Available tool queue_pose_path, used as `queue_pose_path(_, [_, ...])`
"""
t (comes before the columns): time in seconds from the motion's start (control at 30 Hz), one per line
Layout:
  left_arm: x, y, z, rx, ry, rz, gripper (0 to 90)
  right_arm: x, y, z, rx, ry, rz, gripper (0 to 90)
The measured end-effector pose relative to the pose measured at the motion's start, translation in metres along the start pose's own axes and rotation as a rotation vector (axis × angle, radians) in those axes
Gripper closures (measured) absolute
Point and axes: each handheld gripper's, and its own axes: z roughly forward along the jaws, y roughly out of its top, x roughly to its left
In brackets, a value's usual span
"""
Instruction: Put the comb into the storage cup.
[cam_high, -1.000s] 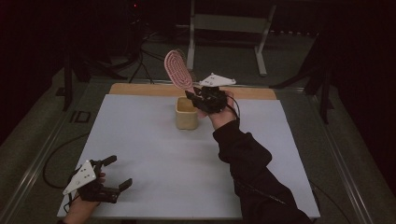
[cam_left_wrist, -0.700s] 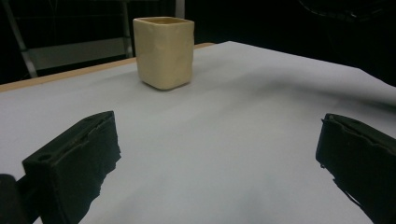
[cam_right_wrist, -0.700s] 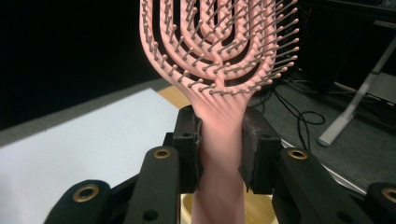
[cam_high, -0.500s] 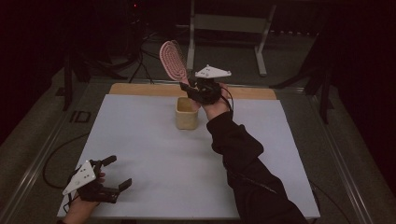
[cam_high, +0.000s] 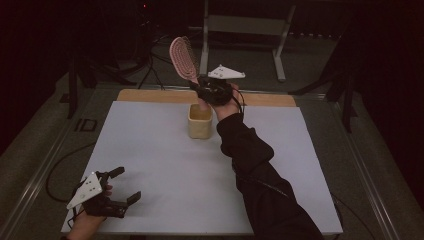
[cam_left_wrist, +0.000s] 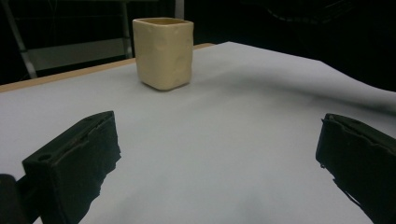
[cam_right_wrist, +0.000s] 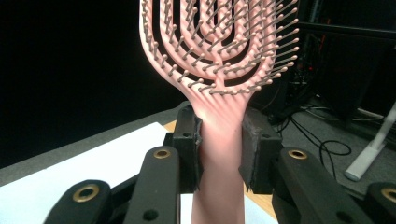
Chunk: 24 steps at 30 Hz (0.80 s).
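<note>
A pink vented hairbrush (cam_high: 183, 59) is held up in the air above the far middle of the table, its head tilted up and to the left. My right gripper (cam_high: 200, 90) is shut on the brush's handle (cam_right_wrist: 219, 140), just above a cream square cup (cam_high: 200, 121) that stands upright on the white mat. In the left gripper view the cup (cam_left_wrist: 163, 51) stands well ahead. My left gripper (cam_high: 121, 186) rests low at the near left corner of the mat, open with nothing between its jaws.
A white mat (cam_high: 150, 165) covers the table, with a wooden strip (cam_high: 150, 95) along the far edge. A metal stand (cam_high: 240, 30) and cables (cam_high: 150, 65) lie on the dark floor beyond. A black sleeve (cam_high: 260, 175) crosses the right middle of the mat.
My right gripper has lifted the brush and swung it left, tilting it more upright over the cup. The left gripper has stayed put.
</note>
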Motion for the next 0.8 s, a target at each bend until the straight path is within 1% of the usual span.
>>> queue_pose_path(0.07, [0.000, 0.000, 0.000, -0.002, 0.000, -0.001, 0.0, -0.002, -0.003, 0.004, -0.004, 0.010, 0.006, 70.7])
queue_pose_path(0.1, [0.000, 0.000, 0.000, -0.004, -0.001, -0.003, 0.0, -0.003, -0.005, 0.006, -0.006, 0.006, 0.005, 70.7])
queue_pose_path(0.2, [0.000, 0.000, 0.000, -0.002, -0.001, 0.001, 0.0, -0.003, -0.009, 0.011, -0.004, 0.005, -0.010, 70.7])
queue_pose_path(0.3, [0.000, 0.000, -0.001, -0.003, -0.001, 0.001, 0.0, -0.005, -0.013, 0.015, -0.006, 0.011, -0.010, 70.7])
queue_pose_path(0.37, [0.000, 0.000, -0.001, -0.005, 0.000, 0.000, 0.0, -0.006, -0.016, 0.017, -0.005, 0.011, -0.013, 70.7])
queue_pose_path(0.4, [0.000, 0.001, -0.001, -0.005, 0.000, -0.001, 0.0, -0.006, -0.017, 0.018, -0.004, 0.002, -0.016, 70.8])
queue_pose_path(0.5, [0.000, 0.000, -0.001, -0.006, 0.000, 0.000, 0.0, -0.008, -0.021, 0.021, -0.004, -0.001, -0.006, 70.7])
queue_pose_path(0.67, [0.000, 0.000, -0.001, -0.006, -0.002, -0.002, 0.0, -0.012, -0.028, 0.024, -0.002, 0.006, 0.007, 70.7])
queue_pose_path(0.73, [0.000, 0.000, -0.001, -0.008, -0.003, -0.004, 0.0, -0.014, -0.032, 0.025, -0.006, 0.016, 0.021, 70.7])
queue_pose_path(0.8, [0.000, 0.000, -0.001, -0.006, -0.002, -0.005, 0.0, -0.016, -0.036, 0.027, -0.004, 0.014, 0.025, 70.7])
